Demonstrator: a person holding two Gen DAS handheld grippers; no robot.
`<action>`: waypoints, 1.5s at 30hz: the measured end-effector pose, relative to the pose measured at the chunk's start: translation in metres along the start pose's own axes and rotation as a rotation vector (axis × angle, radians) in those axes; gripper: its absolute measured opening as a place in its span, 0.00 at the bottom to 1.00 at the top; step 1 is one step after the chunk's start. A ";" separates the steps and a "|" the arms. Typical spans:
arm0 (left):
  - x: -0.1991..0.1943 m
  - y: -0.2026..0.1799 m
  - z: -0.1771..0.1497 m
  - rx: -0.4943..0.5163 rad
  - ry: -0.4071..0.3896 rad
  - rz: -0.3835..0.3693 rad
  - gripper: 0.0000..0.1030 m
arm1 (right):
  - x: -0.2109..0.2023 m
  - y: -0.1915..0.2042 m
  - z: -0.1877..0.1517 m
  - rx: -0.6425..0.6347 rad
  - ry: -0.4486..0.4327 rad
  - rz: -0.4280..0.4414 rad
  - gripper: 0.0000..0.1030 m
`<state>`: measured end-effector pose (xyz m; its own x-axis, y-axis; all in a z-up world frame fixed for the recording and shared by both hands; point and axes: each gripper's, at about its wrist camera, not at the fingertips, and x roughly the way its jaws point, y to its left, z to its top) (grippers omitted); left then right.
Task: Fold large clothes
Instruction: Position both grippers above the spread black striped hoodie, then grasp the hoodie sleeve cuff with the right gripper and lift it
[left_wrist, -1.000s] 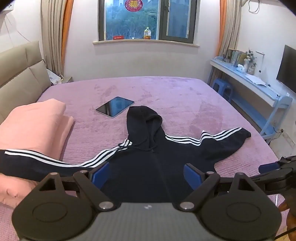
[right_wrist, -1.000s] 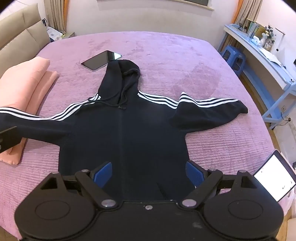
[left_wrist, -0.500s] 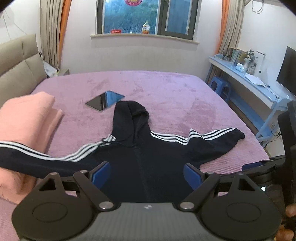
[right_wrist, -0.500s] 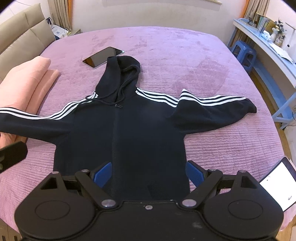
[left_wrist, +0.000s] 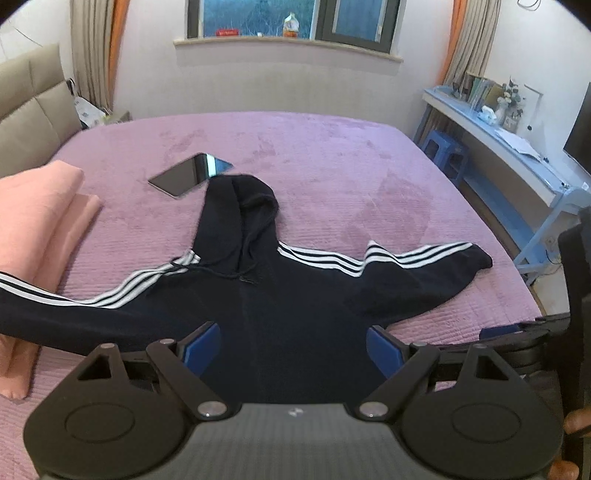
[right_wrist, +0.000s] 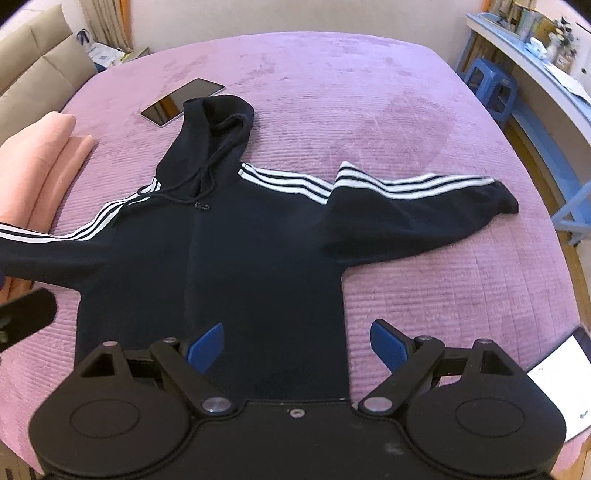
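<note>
A black hoodie (left_wrist: 280, 295) with white sleeve stripes lies spread flat, front up, on the purple bed (left_wrist: 332, 166), hood pointing away. It also shows in the right wrist view (right_wrist: 258, 240). Its left sleeve runs over the pink folded blanket (left_wrist: 40, 221); its right sleeve (right_wrist: 424, 210) is bent near the elbow. My left gripper (left_wrist: 293, 347) is open and empty above the hoodie's lower body. My right gripper (right_wrist: 297, 345) is open and empty above the hem, and shows at the right edge of the left wrist view (left_wrist: 517, 332).
A dark tablet (left_wrist: 190, 173) lies just beyond the hood. A lit tablet (right_wrist: 557, 380) rests at the bed's near right corner. A blue desk (left_wrist: 517, 155) and blue stool (left_wrist: 447, 151) stand along the right. The beige headboard (left_wrist: 29, 107) is at the left.
Both grippers have pulled back and tilted down slightly, so the hoodie sits more centred in each view. The hoodie has not moved. Both stay open.
</note>
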<state>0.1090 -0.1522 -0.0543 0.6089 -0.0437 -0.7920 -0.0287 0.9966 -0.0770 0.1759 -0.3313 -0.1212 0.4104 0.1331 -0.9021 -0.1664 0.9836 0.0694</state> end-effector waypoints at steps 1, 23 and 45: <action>0.004 -0.002 0.004 -0.004 -0.012 0.000 0.86 | 0.002 -0.003 0.003 -0.006 -0.006 -0.007 0.99; 0.213 -0.018 -0.015 0.031 -0.042 0.165 0.85 | 0.187 -0.281 0.052 0.479 -0.279 -0.083 0.93; 0.286 -0.049 -0.022 0.017 0.064 0.169 0.85 | 0.318 -0.467 0.096 1.029 -0.322 0.154 0.25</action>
<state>0.2673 -0.2148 -0.2904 0.5446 0.1205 -0.8300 -0.1121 0.9912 0.0704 0.4700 -0.7369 -0.3999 0.6901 0.1421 -0.7097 0.5327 0.5641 0.6309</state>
